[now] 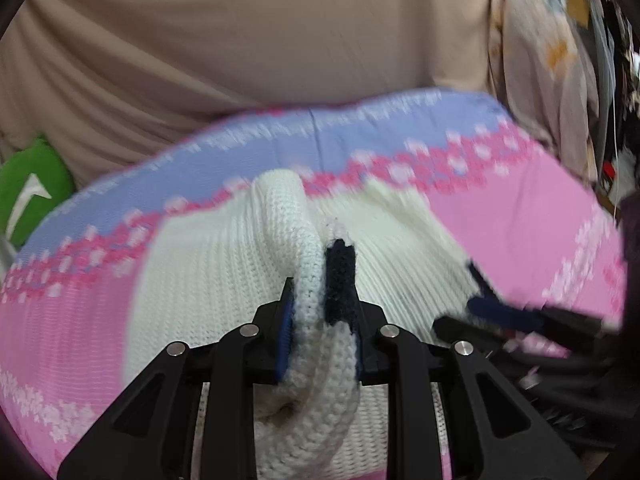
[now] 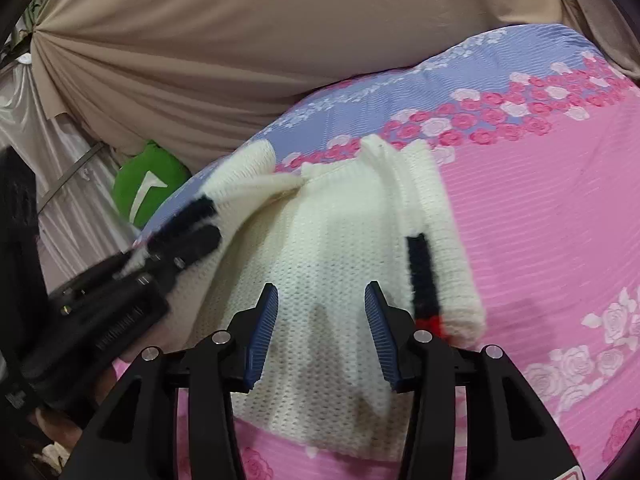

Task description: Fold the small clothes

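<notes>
Left wrist view: the left tongs [image 1: 320,320] are clamped on a bunched white sleeve with a dark cuff [image 1: 340,280] of the white knit sweater [image 1: 208,264], which lies on the pink and lavender floral bedsheet [image 1: 500,208]. The right tongs [image 1: 492,308] show blurred at the right.

Right wrist view: the right tongs [image 2: 322,332] hang spread apart, gripping nothing, over the sweater [image 2: 320,240]. The left tongs [image 2: 192,236] pinch its left sleeve. A green cushion [image 2: 148,188] sits beyond the bed, against a beige curtain [image 2: 240,40].
</notes>
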`<state>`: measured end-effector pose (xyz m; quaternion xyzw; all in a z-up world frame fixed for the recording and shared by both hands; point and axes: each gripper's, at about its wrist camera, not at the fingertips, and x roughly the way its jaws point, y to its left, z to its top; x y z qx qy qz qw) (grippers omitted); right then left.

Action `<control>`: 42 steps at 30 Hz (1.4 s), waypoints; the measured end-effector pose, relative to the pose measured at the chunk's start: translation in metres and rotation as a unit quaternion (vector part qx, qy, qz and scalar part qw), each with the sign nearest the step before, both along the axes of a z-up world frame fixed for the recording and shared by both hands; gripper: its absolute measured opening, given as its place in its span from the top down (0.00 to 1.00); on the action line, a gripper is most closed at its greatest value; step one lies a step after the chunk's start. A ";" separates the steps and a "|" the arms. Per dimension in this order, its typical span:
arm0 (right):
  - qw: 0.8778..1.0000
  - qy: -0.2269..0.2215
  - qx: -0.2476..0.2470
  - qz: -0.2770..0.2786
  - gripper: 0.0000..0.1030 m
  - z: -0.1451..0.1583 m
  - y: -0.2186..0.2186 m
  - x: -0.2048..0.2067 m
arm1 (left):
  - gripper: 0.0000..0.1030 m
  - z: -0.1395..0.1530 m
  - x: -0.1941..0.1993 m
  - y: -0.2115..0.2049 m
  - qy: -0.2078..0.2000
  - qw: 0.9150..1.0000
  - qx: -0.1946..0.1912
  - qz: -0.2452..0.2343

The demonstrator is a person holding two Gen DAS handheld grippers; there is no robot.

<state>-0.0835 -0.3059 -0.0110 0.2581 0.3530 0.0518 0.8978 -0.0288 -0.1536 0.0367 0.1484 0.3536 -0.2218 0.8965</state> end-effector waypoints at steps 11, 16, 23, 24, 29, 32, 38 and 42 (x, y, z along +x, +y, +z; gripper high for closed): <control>0.993 -0.012 0.083 0.081 0.42 0.023 0.008 0.027 | 0.39 0.042 -0.044 0.093 -0.019 0.996 -0.082 -0.009; 0.988 0.044 0.081 0.127 0.29 0.012 0.050 0.071 | 0.23 0.017 -0.052 0.131 0.003 0.999 -0.041 0.026; 0.976 0.018 0.138 0.169 0.79 0.022 0.062 0.079 | 0.27 -0.023 -0.036 0.143 0.048 0.997 -0.019 0.054; 0.975 -0.003 0.148 0.168 0.80 0.034 0.053 0.073 | 0.26 -0.025 -0.034 0.142 0.052 0.997 -0.020 0.051; 0.988 -0.020 0.126 0.085 0.80 0.040 -0.014 0.045 | 0.27 -0.029 -0.034 0.128 0.052 0.998 -0.020 0.026; 0.993 0.069 0.079 0.051 0.79 -0.008 -0.033 0.052 | 0.27 -0.035 -0.028 0.118 0.075 0.997 -0.029 0.007; 0.998 -0.010 0.049 0.039 0.62 0.046 -0.030 -0.005 | 0.27 -0.012 -0.041 0.130 0.071 0.996 -0.046 -0.014; 0.995 -0.033 0.036 0.084 0.40 0.064 -0.009 -0.033 | 0.21 0.016 -0.047 0.146 0.068 0.993 -0.090 -0.021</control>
